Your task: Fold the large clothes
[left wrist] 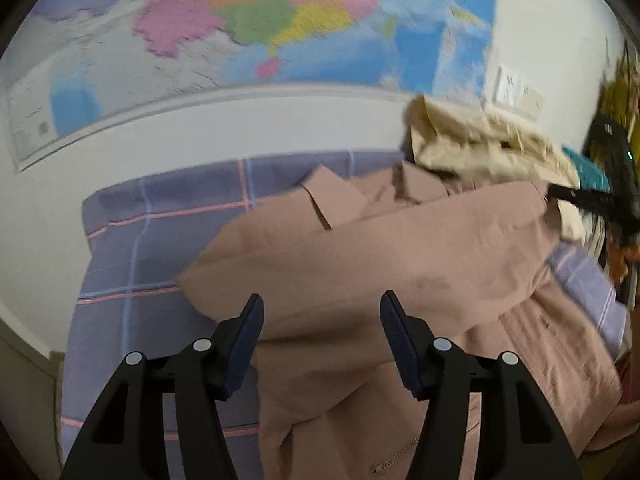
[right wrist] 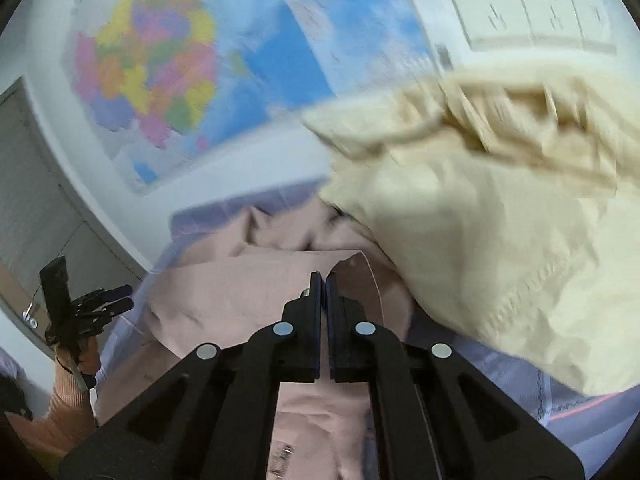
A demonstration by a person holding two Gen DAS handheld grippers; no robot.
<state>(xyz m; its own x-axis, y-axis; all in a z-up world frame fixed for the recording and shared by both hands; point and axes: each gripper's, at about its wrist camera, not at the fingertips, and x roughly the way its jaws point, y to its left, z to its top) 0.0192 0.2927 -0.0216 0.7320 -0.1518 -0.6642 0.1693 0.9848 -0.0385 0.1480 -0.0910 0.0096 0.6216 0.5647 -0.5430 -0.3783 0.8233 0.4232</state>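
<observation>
A dusty-pink jacket lies on a purple plaid sheet, one sleeve folded across its body. My left gripper is open and empty, just above the jacket's lower part. My right gripper is shut on the pink jacket's sleeve cuff and holds it over the garment. The right gripper also shows at the right edge of the left wrist view. The left gripper shows at the left of the right wrist view.
A crumpled cream garment lies at the bed's far right, against the wall; it also shows in the left wrist view. A coloured map hangs on the wall behind. Wall sockets sit at upper right. A door stands at left.
</observation>
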